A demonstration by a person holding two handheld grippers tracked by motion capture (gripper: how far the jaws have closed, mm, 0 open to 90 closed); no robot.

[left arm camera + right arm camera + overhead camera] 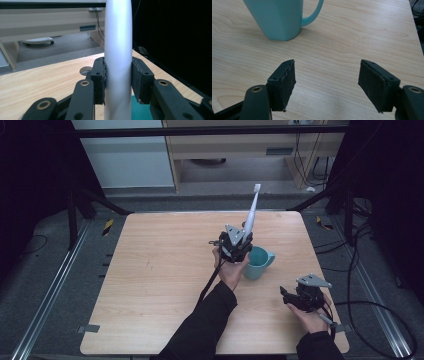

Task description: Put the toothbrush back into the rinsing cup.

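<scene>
Over the wooden table [165, 270], my left gripper [235, 245] clamps an electric toothbrush [251, 212] upright beside the teal mug [257, 262] while my right gripper [327, 85] rests with jaws apart; a tilted descent could catch the rim and tip the mug.

No legible text, brand, number or sign appears anywhere I look. The small dark label on the cabinet front [87, 27] behind my table [165, 270] is too blurred to read. The toothbrush handle [118, 50] and the teal cup [274, 17] carry no readable print on their visible faces.
</scene>
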